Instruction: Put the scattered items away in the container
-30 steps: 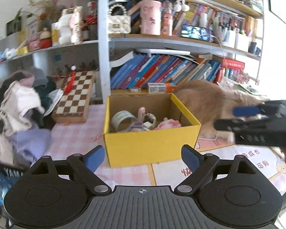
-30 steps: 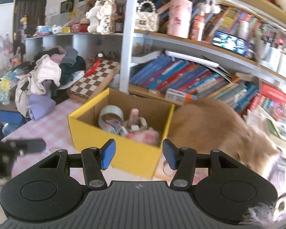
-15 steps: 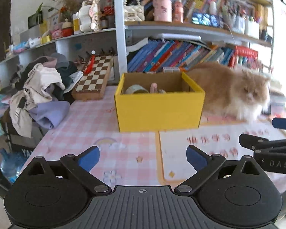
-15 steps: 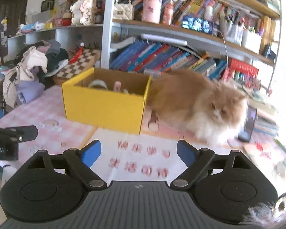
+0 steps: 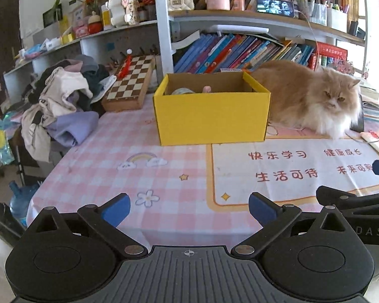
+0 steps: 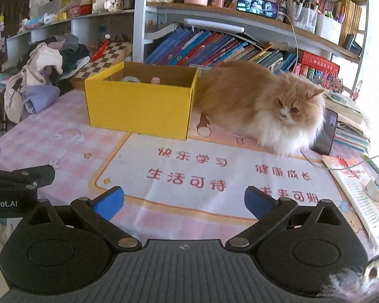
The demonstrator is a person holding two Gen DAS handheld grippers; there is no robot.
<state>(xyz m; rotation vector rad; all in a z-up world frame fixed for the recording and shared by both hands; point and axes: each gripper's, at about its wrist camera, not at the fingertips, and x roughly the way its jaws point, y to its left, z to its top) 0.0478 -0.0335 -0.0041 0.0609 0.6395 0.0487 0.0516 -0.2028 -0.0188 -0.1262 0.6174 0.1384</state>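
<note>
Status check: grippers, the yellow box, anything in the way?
Left gripper and right gripper opening, nothing between the jaws. Yellow box upright on tablecloth, tape roll inside. Cat lying against box's right side.

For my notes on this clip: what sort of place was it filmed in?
Most likely a lived-in home study or child's room. A shelf packed with books stands behind a table covered in a pink checked cloth, a pile of clothes sits at its edge, and a cat rests beside the yellow box.
</note>
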